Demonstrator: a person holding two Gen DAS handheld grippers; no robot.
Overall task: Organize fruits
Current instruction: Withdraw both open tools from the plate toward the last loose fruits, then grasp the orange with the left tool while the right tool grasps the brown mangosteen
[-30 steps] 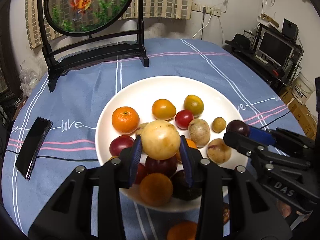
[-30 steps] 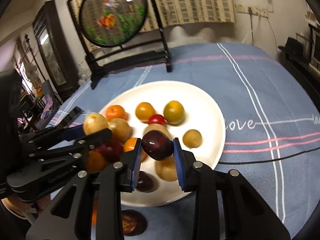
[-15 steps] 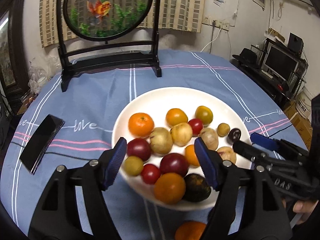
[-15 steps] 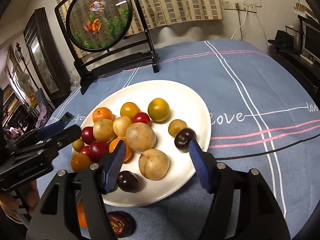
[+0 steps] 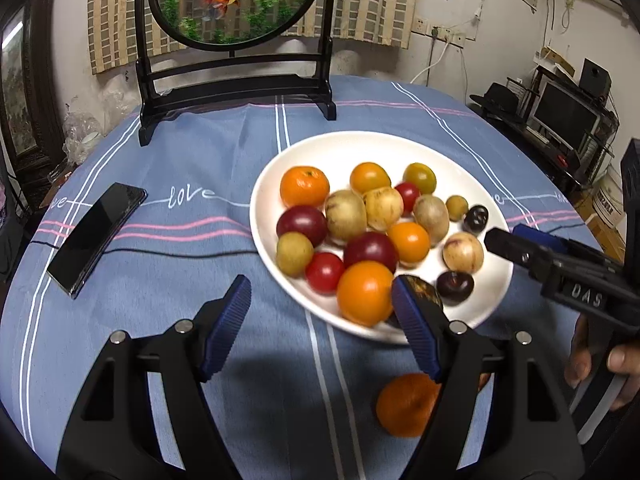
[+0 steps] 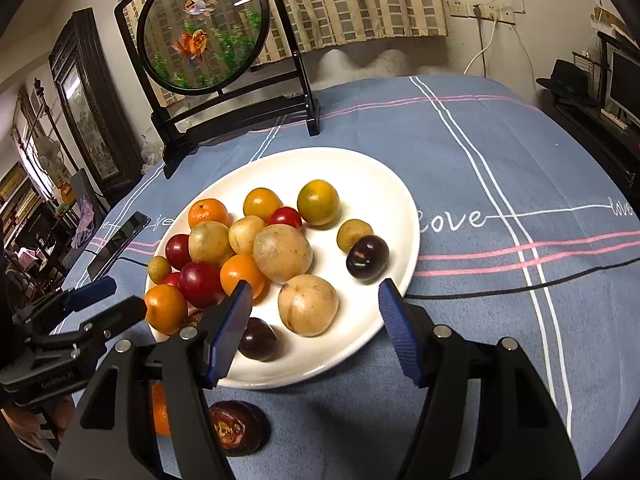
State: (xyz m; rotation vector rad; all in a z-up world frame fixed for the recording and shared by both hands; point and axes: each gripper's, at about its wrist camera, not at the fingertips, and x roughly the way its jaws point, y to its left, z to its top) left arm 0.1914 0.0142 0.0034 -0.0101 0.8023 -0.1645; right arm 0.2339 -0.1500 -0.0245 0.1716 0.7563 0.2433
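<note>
Both tongs are spread and pinch nothing: the left tongs (image 5: 320,328) are opening over the plate's (image 5: 340,148) near-left rim, the right tongs (image 6: 314,330) over its near edge. The fruits (image 6: 282,254) sit piled on the plate; an orange (image 5: 406,404) lies on the counter (image 5: 200,152).

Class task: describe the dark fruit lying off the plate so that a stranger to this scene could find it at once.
Start at the white plate on the blue tablecloth. Just off its near rim, on the cloth, lies a dark maroon fruit. Unlike the smooth plums on the plate, it shows a rough brownish patch.
</note>
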